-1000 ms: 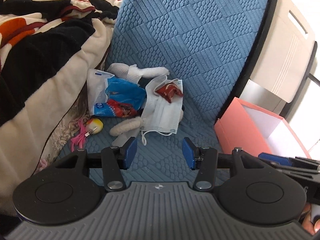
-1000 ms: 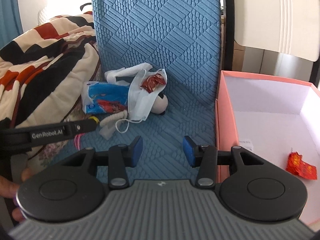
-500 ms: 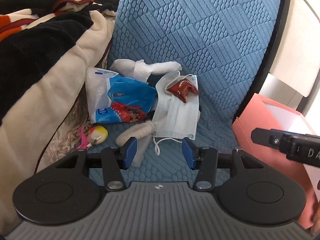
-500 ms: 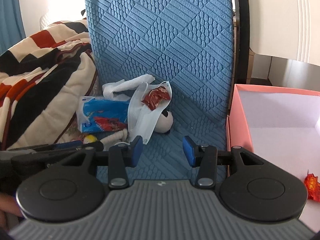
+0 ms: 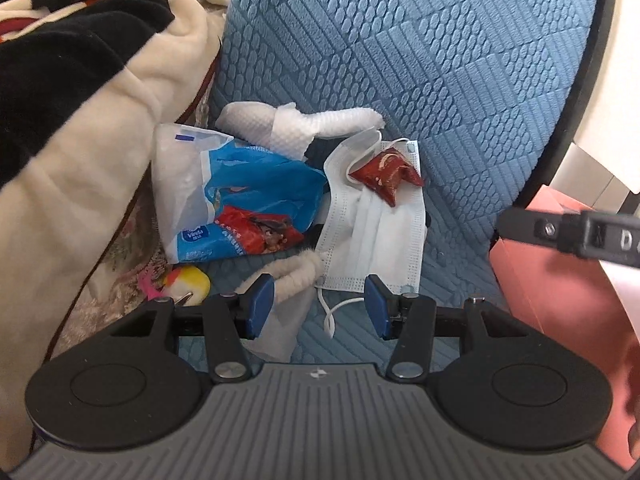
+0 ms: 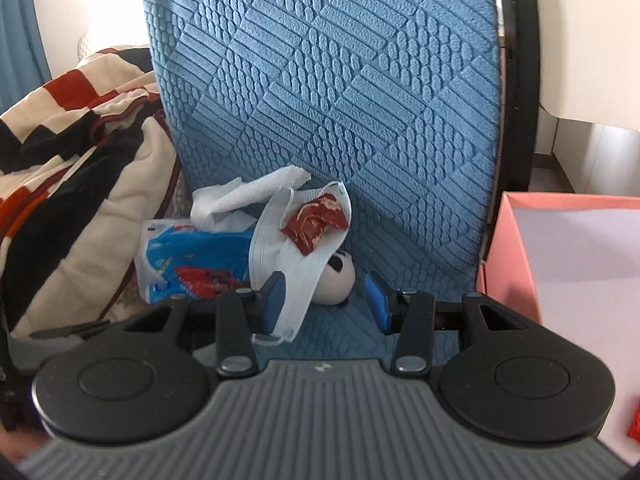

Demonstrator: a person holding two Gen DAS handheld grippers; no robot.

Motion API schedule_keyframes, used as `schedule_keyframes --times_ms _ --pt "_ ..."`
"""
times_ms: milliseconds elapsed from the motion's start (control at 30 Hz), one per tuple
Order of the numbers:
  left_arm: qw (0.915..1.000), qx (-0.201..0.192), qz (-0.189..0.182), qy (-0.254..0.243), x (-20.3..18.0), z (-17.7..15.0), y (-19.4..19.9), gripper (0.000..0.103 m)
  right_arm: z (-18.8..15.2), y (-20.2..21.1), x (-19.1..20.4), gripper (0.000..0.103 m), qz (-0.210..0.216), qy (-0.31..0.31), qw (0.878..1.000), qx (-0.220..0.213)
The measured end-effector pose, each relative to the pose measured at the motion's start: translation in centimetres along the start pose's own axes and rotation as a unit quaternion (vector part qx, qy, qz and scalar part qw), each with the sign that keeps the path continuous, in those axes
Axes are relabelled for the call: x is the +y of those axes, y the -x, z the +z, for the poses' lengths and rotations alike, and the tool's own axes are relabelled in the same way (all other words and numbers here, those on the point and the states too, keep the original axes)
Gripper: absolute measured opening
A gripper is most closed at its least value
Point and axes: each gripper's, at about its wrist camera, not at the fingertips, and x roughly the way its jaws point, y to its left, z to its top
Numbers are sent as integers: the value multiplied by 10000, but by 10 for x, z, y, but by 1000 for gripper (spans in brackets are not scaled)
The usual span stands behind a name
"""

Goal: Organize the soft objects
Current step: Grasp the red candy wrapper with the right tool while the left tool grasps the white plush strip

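A pile of soft things lies on the blue chair seat (image 5: 448,240). It holds a white face mask (image 5: 372,232), a small red packet (image 5: 386,178) on the mask, a blue tissue pack (image 5: 240,208), a crumpled white paper towel (image 5: 296,128), a cream fuzzy strip (image 5: 288,274) and a small yellow toy (image 5: 192,284). My left gripper (image 5: 316,306) is open and empty just in front of the mask. My right gripper (image 6: 326,300) is open and empty, close to the mask (image 6: 300,272), the red packet (image 6: 316,220) and a white plush ball (image 6: 338,280).
A striped blanket (image 5: 72,128) is heaped at the left. A pink open box (image 6: 568,248) stands to the right of the chair, with a red packet (image 6: 634,426) at its edge. The blue chair back (image 6: 340,80) rises behind the pile.
Both grippers have moved forward toward the pile, which now looks larger and closer. Both stayed open and empty.
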Motion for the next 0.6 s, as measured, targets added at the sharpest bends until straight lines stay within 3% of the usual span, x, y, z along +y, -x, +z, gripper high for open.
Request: schedule_keyframes --times_ms 433,600 --pt "9991 332 256 84 14 19 -34 58 22 -52 -1 47 195 -53 9998 70" --pt "9958 768 241 436 26 22 -51 59 30 -70 6 48 224 320 9992 -33"
